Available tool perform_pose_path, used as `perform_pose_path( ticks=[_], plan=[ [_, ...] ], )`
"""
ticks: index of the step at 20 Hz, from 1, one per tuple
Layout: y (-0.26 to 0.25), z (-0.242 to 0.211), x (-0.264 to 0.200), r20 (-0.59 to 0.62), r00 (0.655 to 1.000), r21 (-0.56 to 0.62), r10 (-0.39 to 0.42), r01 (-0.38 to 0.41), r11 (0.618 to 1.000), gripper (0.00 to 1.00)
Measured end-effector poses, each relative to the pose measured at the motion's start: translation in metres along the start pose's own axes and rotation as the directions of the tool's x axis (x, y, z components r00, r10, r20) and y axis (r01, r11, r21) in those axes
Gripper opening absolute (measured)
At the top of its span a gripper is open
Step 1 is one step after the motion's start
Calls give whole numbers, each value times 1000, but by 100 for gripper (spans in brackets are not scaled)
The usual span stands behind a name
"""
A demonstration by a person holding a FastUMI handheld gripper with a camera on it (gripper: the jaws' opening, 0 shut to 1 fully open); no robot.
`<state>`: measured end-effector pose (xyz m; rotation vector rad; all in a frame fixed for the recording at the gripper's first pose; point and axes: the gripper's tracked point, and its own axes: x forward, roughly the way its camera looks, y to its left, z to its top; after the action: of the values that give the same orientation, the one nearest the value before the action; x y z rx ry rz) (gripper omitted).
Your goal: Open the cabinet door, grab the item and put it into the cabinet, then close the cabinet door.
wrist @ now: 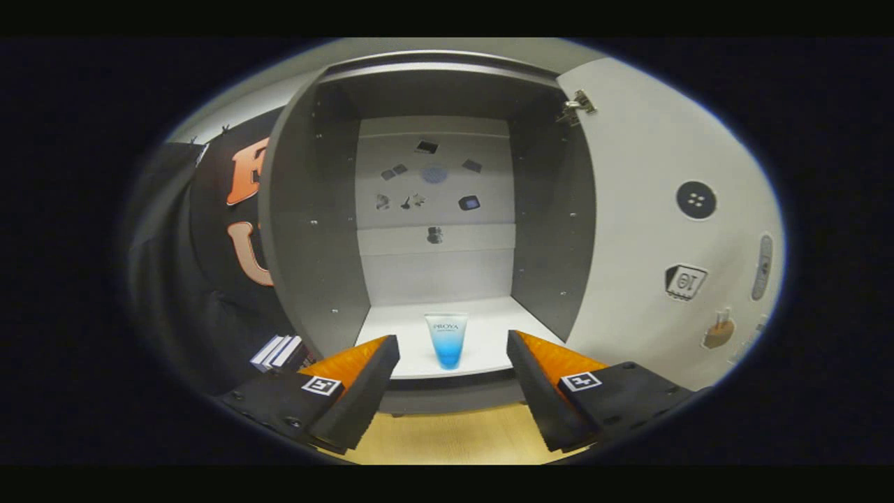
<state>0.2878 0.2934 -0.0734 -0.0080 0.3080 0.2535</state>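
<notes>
- Gripper view: gripper [452,381] held in front of the open cabinet [307,230], fingers spread wide apart, nothing between them, pressing on nothing.
- Left finger [360,391] and right finger [541,391] angled inward toward each other, each carrying a small square black-and-white marker on its body.
- Blue tube [447,340] standing upright on the cabinet floor [391,328], near the front edge, cap end down, pale at the top and deeper blue toward the bottom.
- Tube seen in the gap between the two fingers, just beyond their tips, touching neither.
- Cabinet interior dark grey on both side walls, lighter on the back wall [433,265], white on the floor.
- Several small dark stickers [469,202] scattered across the upper back wall, too small to make out; one more lower down at the middle.
- Cabinet door [649,209] swung fully open to the right of the fingers, pale inner face toward the camera, metal hinge [577,107] at its upper inner corner.
- Round dark button sticker [695,200] on the door, a few more stickers below it, and a handle-like slot [764,267] near its far edge.
- Light wooden table surface [454,436] below the cabinet, between and under the fingers.
- Stack of books [278,351] left of the cabinet, just beyond the left finger.
</notes>
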Motion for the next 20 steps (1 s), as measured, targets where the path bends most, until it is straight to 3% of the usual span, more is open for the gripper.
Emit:
perform_pose_path(
  ticks=[11, 20],
  plan=[
    [-59, -34, -181, 114, 992, 43, -51, 47, 998, 100],
    [-158, -49, -269, 159, 972, 70, -170, 161, 984, 99]
  ],
)
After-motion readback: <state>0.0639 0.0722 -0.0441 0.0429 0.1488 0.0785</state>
